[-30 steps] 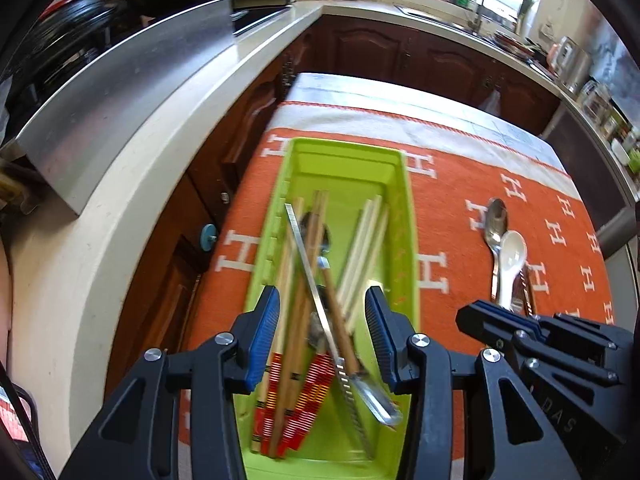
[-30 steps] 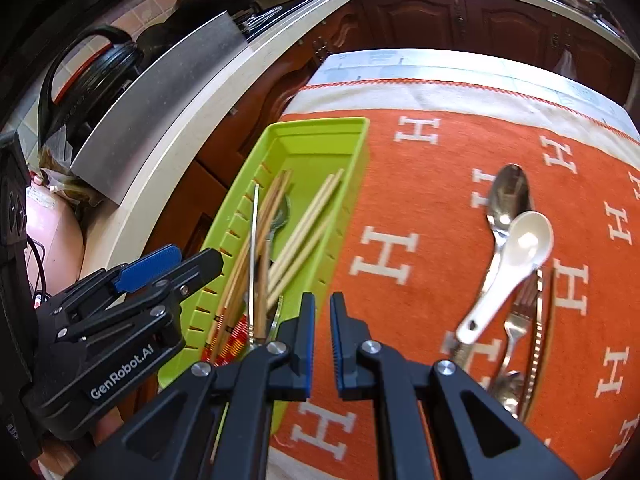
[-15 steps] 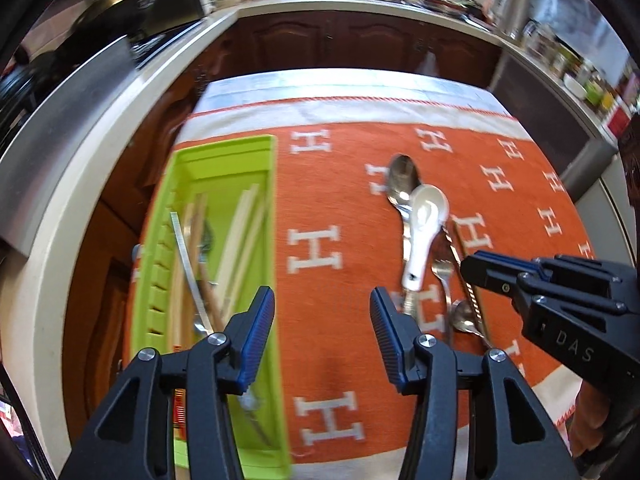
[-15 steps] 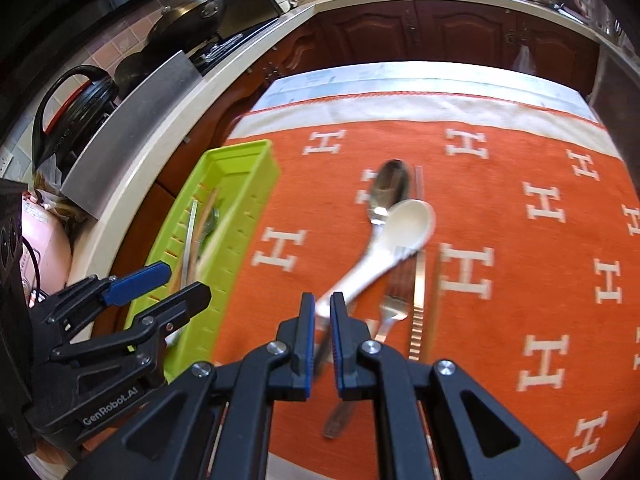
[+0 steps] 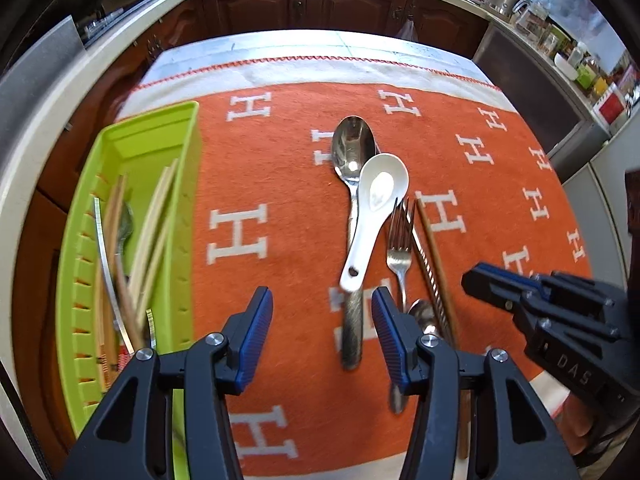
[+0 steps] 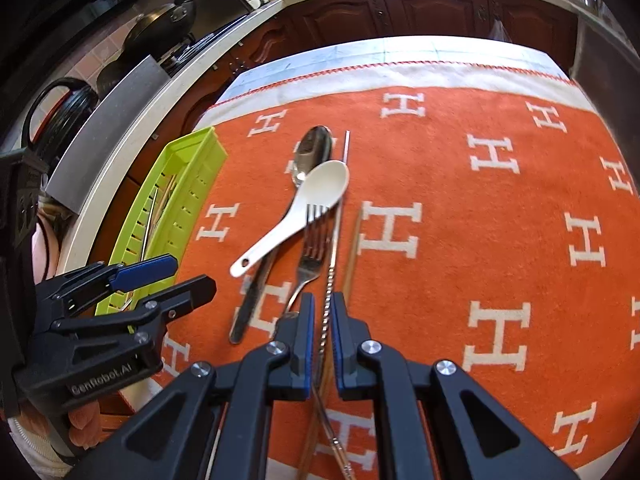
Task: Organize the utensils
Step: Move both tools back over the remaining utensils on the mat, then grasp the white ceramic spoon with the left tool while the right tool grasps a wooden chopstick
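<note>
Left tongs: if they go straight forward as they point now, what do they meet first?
Probably the metal spoon's handle, which lies between the open left tongs on the orange cloth, with the white spoon just beyond it. Depth is unclear.

The table (image 5: 280, 46) is covered by an orange cloth (image 5: 280, 184) with white H letters. Left of the left hand-held gripper (image 5: 322, 316), a green tray (image 5: 180, 216) lies on the cloth. Ahead of this gripper lie a metal spoon (image 5: 352, 148) and a white spoon (image 5: 380, 196), which rests across it. To the right of them, side by side, lie a fork (image 5: 399, 240), a twisted metal stick (image 5: 430, 276) and a wooden chopstick (image 5: 436, 252). The stick passes under the right hand-held gripper (image 6: 321, 312).
</note>
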Demonstrator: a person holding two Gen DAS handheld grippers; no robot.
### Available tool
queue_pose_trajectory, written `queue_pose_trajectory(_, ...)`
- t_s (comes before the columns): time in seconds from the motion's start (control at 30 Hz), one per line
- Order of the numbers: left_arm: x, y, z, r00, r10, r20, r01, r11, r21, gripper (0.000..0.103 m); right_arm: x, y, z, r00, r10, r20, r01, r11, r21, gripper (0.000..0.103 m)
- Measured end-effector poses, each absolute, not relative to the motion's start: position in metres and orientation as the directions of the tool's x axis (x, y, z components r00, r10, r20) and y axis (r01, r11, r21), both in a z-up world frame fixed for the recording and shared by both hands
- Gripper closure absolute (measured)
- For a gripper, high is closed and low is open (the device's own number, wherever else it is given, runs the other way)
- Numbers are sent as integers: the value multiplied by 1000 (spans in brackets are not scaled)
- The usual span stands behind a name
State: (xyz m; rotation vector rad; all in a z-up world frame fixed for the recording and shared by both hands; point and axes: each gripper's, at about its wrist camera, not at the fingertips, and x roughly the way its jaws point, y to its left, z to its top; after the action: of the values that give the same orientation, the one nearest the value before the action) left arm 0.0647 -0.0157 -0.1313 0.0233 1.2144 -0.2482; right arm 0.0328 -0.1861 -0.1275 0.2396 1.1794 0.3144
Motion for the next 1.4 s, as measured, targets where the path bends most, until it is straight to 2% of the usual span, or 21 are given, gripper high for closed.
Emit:
queue_pose_trajectory(0.23, 94, -17, -145, 275, -235, -932, 164, 967, -196, 53, 36, -196, -138, 335, 379, -863, -107, 925, 365, 95)
queue_pose_trajectory(0.47, 106, -37, -155, 245, -240, -939, 200, 961, -193, 54, 41, -199, -146, 319, 398, -860, -104, 917, 386, 95)
queue_pose_trajectory(0.53, 108, -40, -158, 240, -231, -943, 197, 963, -185, 62, 42, -198, -148, 312, 406, -859, -108, 913, 392, 95)
queue_pose_trajectory(0.6, 110, -42, -163, 227, -231, -946, 193, 963, -188, 82, 43, -197, -150, 307, 407, -861, -110, 913, 392, 95)
queue_pose_trajectory(0.8, 105, -48, -167, 221, -237, -946, 212, 958, -191, 92, 44, -194, -155, 292, 395, -871, -115, 918, 378, 95)
queue_pose_trajectory(0.97, 97, -64, -160, 264, -209, -942, 266, 954, -137, 94, 45, -189, -156, 289, 377, -880, -124, 926, 356, 94)
queue_pose_trajectory(1.3, 97, -73, -173, 226, -222, -948, 273, 949, -158, 93, 44, -182, -154, 303, 284, -910, -138, 958, 253, 91)
queue_pose_trajectory(1.4, 98, -75, -174, 235, -228, -945, 272, 949, -161, 93, 45, -186, -155, 297, 305, -905, -119, 952, 281, 91)
